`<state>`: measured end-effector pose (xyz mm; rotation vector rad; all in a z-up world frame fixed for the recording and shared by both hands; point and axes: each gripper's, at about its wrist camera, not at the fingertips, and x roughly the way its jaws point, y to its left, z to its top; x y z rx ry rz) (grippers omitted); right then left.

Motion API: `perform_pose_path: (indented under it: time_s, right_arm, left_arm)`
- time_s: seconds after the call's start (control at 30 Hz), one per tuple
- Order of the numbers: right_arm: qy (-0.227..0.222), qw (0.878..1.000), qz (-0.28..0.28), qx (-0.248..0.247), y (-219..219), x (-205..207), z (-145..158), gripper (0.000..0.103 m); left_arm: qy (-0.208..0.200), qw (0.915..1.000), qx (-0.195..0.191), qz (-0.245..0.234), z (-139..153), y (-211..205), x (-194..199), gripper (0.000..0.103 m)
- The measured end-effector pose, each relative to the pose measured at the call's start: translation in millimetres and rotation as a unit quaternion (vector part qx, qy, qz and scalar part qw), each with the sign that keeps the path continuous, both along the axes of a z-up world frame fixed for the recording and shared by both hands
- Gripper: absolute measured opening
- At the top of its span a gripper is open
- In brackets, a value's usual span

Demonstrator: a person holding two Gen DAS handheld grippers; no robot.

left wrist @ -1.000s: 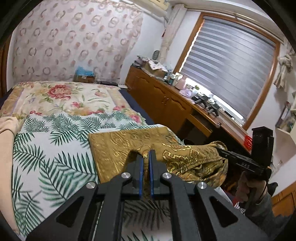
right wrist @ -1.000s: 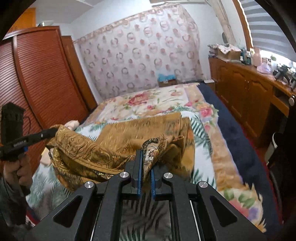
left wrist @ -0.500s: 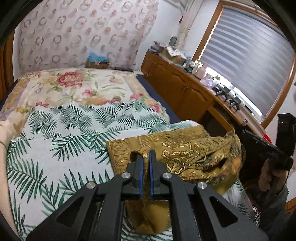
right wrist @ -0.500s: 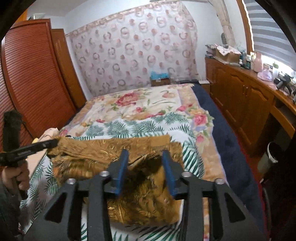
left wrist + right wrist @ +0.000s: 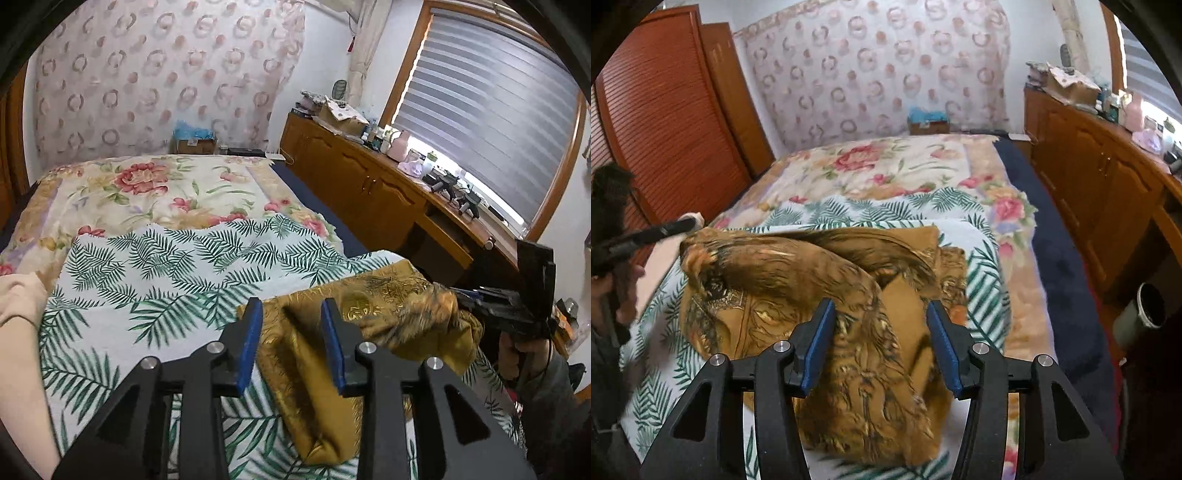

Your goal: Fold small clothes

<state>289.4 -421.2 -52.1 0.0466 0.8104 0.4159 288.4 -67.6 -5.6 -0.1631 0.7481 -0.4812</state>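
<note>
Lying crumpled: one gold garment (image 5: 827, 295)

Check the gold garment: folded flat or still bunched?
Bunched. The gold garment lies doubled in a rumpled heap on the palm-print sheet; both claws open, left claw, right claw.

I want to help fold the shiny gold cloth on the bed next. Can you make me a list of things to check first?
1. Left gripper let go: ok, jaws apart, nothing pinched.
2. Right gripper let go: ok, jaws apart above the cloth.
3. Gold cloth lying on the palm-leaf sheet: ok, it rests there.
4. Cloth folded flat and neat: not ok, it is bunched and humped, with loose flaps on top.
5. Edges lined up: cannot tell, the picture is blurred and folds hide them.
6. Cloth safely on the bed: cannot tell; in the left view its right end is bunched by the bed's side.
</note>
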Motion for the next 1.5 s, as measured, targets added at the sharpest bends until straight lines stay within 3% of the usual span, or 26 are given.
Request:
perform_pose_path:
  time_s: [0.03, 0.07, 0.1, 0.2, 0.33, 0.4, 0.63, 0.87, 0.97, 1.03, 1.07, 1.1, 1.17, 1.3, 1.5]
  right_arm:
    - [0.0, 1.0, 0.008, 0.004, 3, 2, -1, 0.041]
    - [0.001, 1.0, 0.015, 0.006, 4, 6, 0, 0.012]
    - [-0.005, 1.0, 0.026, 0.005, 8, 7, 2, 0.005]
    - [-0.036, 0.999, 0.038, -0.009, 16, 8, 12, 0.002]
    - [-0.081, 0.997, 0.006, -0.019, 15, 17, 31, 0.001]
    - [-0.094, 0.994, -0.023, -0.05, 14, 29, 32, 0.001]
    - [-0.026, 0.994, -0.04, -0.095, 14, 67, -15, 0.001]
    - [-0.017, 0.995, -0.039, -0.093, 11, 65, -20, 0.002]
    - [-0.022, 0.994, -0.048, -0.093, 11, 62, -15, 0.011]
    - [-0.024, 0.994, -0.053, -0.093, 9, 59, -11, 0.026]
    - [-0.026, 0.993, -0.059, -0.096, 8, 57, -8, 0.044]
    - [-0.029, 0.993, -0.064, -0.095, 6, 53, -5, 0.053]
    - [-0.035, 0.994, -0.066, -0.086, 3, 46, 0, 0.054]
    - [-0.035, 0.995, -0.06, -0.076, 3, 33, 4, 0.072]
    - [0.005, 0.996, -0.053, -0.068, 0, 44, -21, 0.073]
  left_arm:
    - [0.002, 1.0, 0.002, -0.001, -1, 2, -1, 0.032]
    - [0.005, 1.0, 0.004, -0.002, -3, 4, -1, 0.033]
    - [0.007, 1.0, 0.005, -0.002, -5, 5, -1, 0.033]
    - [0.016, 0.9999, 0.005, -0.002, -12, 8, 2, 0.035]
    - [0.022, 0.9997, 0.009, -0.004, -18, 3, 6, 0.036]
    - [0.026, 0.9995, 0.016, -0.006, -22, -1, 9, 0.037]
    - [0.057, 0.997, 0.05, -0.01, -43, -14, 31, 0.038]
    - [0.09, 0.994, 0.06, -0.015, -63, -24, 50, 0.038]
    - [0.096, 0.9935, 0.059, -0.015, -68, -24, 51, 0.039]
    - [0.098, 0.9934, 0.058, -0.016, -70, -24, 51, 0.039]
    - [0.099, 0.9933, 0.058, -0.016, -71, -24, 51, 0.039]
    - [0.097, 0.9935, 0.057, -0.016, -71, -24, 51, 0.04]
    - [0.096, 0.9937, 0.056, -0.017, -71, -23, 50, 0.04]
    - [0.092, 0.9941, 0.055, -0.017, -71, -23, 51, 0.04]
    - [0.092, 0.994, 0.057, -0.012, -71, -23, 52, 0.04]
